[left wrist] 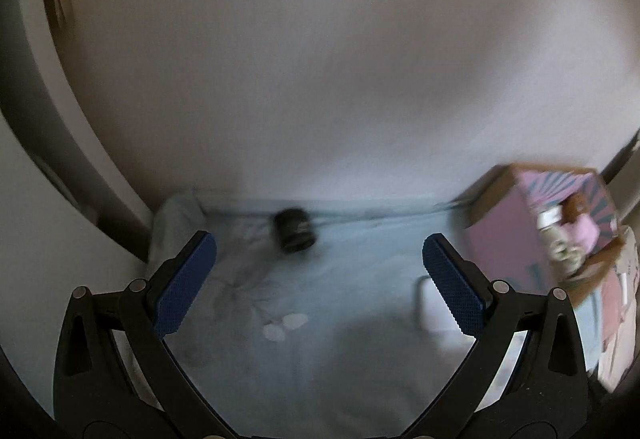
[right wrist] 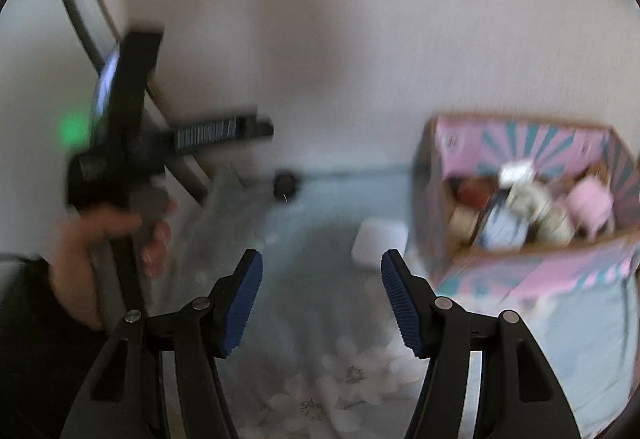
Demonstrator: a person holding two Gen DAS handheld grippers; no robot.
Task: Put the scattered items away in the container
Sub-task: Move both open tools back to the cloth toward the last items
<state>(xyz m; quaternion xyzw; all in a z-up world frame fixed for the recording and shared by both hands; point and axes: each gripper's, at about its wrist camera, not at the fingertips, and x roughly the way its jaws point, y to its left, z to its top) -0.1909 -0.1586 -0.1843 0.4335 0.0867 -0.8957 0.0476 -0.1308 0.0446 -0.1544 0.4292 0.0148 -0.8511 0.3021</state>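
A pink and teal cardboard box (right wrist: 520,271) stands open on the pale blue bedsheet (right wrist: 312,247) at the right, holding several items. It also shows in the left wrist view (left wrist: 516,235). A small black jar (left wrist: 294,231) lies on its side near the wall, seen too in the right wrist view (right wrist: 286,185). A white block (right wrist: 378,245) lies beside the box, partly hidden behind my left finger in the left wrist view (left wrist: 430,305). My left gripper (left wrist: 320,283) is open and empty, above the sheet. My right gripper (right wrist: 322,303) is open and empty, short of the white block.
A white wall (left wrist: 340,59) rises behind the bed. The person's hand (right wrist: 108,239) holds the left gripper body (right wrist: 120,143) at the left of the right wrist view. A dark curved frame (left wrist: 60,139) stands at the far left. The sheet has a white flower print (right wrist: 352,371).
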